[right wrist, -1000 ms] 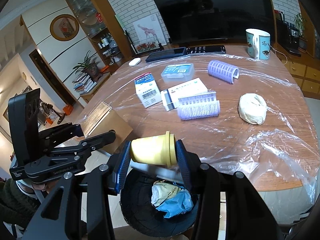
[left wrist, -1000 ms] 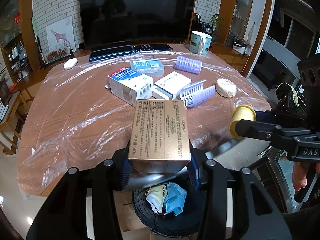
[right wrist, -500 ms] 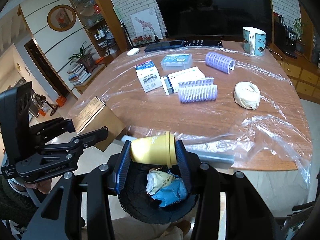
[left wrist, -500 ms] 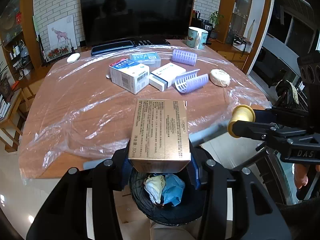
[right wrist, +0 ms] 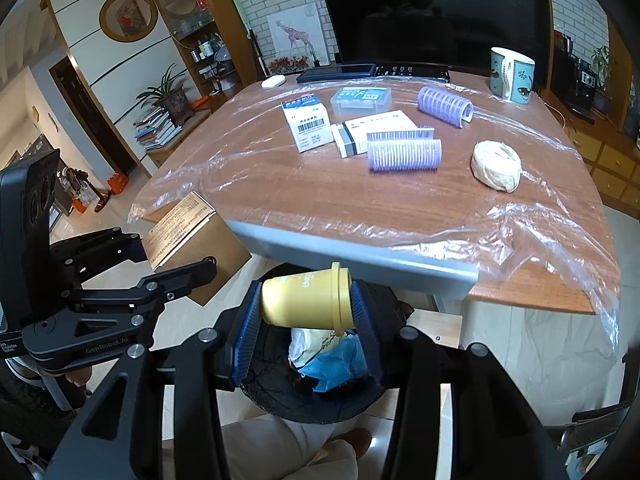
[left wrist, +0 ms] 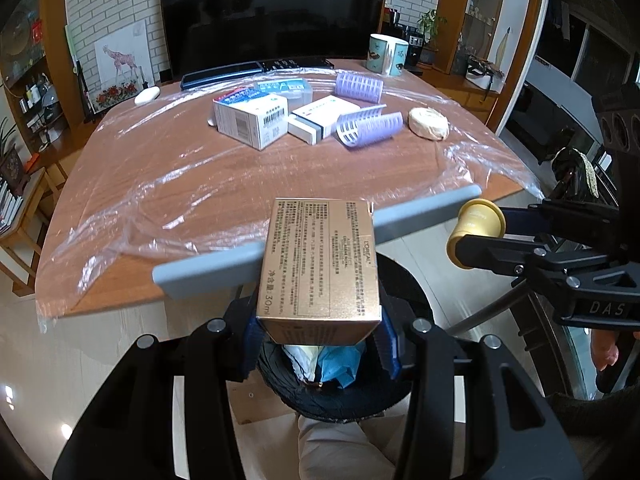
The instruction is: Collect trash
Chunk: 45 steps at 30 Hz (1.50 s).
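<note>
Your left hand-held gripper [left wrist: 318, 334] is clamped on the gold cosmetics box [left wrist: 318, 258], and your right hand-held gripper [right wrist: 306, 312] is clamped on the small yellow paper cup [right wrist: 306, 300], lying sideways between the blue pads. Over the last second you have drawn both back off the near edge of the surface [right wrist: 320, 196]: a second ago the box and cup sat over the wood with the bin half hidden beneath them, and now the grey edge strip [left wrist: 208, 266] lies beyond the box, while the open mouth of the black trash bin [right wrist: 280, 396] shows directly below each load. Neither grip has loosened in that time. The bin already holds crumpled white and blue waste [right wrist: 328, 356]. By my reading the carry is nearly done and you are set up for the drop; the box is wide compared with the bin mouth, so it may catch on the rim if let go off-centre. Left on the plastic-covered surface toward its far edge are the white medicine box [left wrist: 252, 118], the flat white carton [left wrist: 320, 118], two purple hair rollers [left wrist: 370, 128] and a wad of tissue [left wrist: 428, 124], so more trips look likely.
</note>
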### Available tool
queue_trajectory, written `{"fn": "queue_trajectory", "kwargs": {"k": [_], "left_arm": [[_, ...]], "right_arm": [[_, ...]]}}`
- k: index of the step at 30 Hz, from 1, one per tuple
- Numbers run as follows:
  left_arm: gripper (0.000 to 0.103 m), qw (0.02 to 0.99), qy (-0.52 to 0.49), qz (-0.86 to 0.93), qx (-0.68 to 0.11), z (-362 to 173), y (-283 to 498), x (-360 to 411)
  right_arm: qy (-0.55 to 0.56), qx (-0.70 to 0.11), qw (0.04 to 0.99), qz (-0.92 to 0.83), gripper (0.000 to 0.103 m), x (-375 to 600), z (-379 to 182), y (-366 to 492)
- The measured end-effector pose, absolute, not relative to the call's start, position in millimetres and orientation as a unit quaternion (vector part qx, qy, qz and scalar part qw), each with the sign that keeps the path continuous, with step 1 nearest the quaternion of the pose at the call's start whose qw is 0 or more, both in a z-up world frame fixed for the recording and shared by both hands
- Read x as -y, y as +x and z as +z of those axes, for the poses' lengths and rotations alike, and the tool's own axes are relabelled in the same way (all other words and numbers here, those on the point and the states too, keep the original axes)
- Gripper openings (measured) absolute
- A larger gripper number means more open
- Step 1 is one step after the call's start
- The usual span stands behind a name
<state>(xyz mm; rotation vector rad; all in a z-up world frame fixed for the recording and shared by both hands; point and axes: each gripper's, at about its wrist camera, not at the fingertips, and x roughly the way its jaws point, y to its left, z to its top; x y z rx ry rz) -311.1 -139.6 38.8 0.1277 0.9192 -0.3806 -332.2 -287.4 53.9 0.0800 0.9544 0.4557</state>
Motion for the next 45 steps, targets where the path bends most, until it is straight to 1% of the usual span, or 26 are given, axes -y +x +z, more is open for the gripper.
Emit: {"fn": "queue_trajectory", "kwargs": {"k": [22,45], "left_arm": [[0.048,0.859,0.083,-0.160,-0.479,-3,-326,144],[0.048,0.845,0.097,-0.147,-0.505,-33,-315,144]], "right_arm": [[-0.003,-0.487,0.850,0.201,0.045,276,17,-341],[-0.026,-0.515,0.837,0.182,0.045,265,-18,-327]]}}
